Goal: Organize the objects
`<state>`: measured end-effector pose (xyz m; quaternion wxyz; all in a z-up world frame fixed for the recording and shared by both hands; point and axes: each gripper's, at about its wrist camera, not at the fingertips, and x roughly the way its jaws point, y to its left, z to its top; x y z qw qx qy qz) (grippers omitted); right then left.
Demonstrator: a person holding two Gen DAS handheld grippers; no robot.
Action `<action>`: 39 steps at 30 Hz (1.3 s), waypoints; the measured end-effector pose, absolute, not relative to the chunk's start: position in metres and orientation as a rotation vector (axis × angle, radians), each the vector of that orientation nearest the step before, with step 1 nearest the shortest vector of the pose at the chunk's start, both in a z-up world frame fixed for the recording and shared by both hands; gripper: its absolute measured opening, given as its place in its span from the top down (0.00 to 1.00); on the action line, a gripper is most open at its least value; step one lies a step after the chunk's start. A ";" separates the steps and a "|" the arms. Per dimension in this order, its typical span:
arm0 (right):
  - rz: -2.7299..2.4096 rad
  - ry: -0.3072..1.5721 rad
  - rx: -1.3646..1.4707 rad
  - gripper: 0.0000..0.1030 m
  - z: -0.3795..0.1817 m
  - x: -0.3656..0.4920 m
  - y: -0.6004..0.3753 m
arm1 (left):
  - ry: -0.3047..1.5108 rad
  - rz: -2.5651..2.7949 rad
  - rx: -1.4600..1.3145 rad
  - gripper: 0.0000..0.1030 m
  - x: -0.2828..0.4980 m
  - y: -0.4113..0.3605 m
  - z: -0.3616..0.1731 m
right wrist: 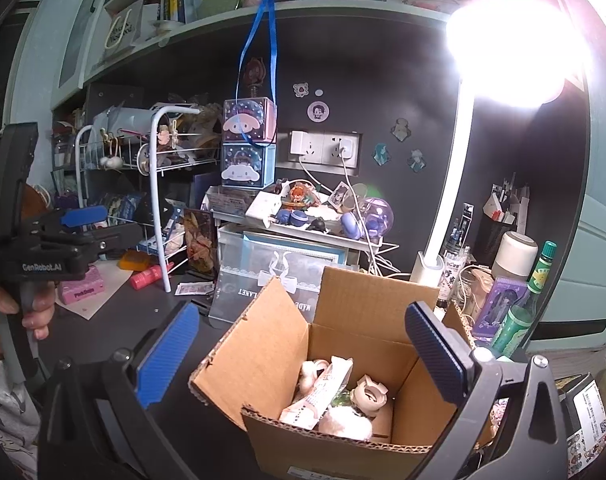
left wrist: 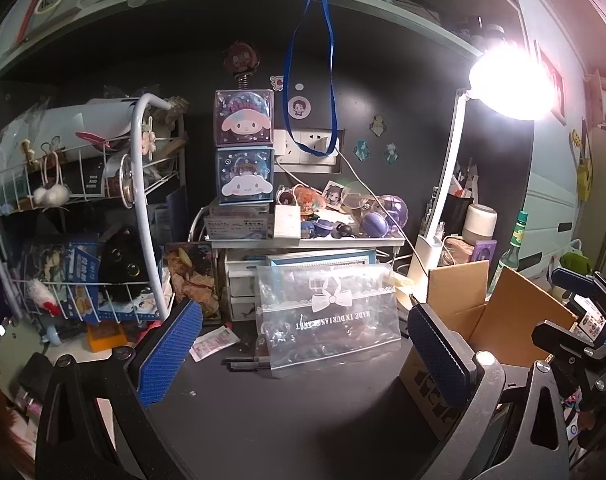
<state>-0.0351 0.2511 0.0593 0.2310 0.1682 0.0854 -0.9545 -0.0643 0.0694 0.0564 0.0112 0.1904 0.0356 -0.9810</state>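
Observation:
My left gripper (left wrist: 303,354) is open over the dark desk (left wrist: 287,412), nothing between its blue pads (left wrist: 171,350). Just beyond it, a clear plastic zip bag (left wrist: 327,320) with a white bow print leans against white drawers. An open cardboard box (left wrist: 519,312) stands to its right. In the right wrist view my right gripper (right wrist: 303,356) hangs open and empty above that box (right wrist: 263,344). Inside lie a printed packet (right wrist: 323,390), a beige figure (right wrist: 369,394) and pale plush pieces (right wrist: 345,424). A hand (right wrist: 31,312) holds the left gripper (right wrist: 103,226) at far left.
A white wire rack (left wrist: 143,208) with a black plush cat (left wrist: 121,264) stands at left. Two stacked character boxes (left wrist: 245,156) and a tray of small figures (left wrist: 335,216) sit behind. A bright desk lamp (right wrist: 511,44), green bottle (right wrist: 523,308), two markers (left wrist: 247,362) and a pink packet (left wrist: 215,342) surround the bag.

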 end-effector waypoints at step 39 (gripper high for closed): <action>-2.603 0.219 0.483 0.00 0.055 -0.036 0.248 | 0.119 -3.053 0.611 0.00 -0.065 0.069 0.055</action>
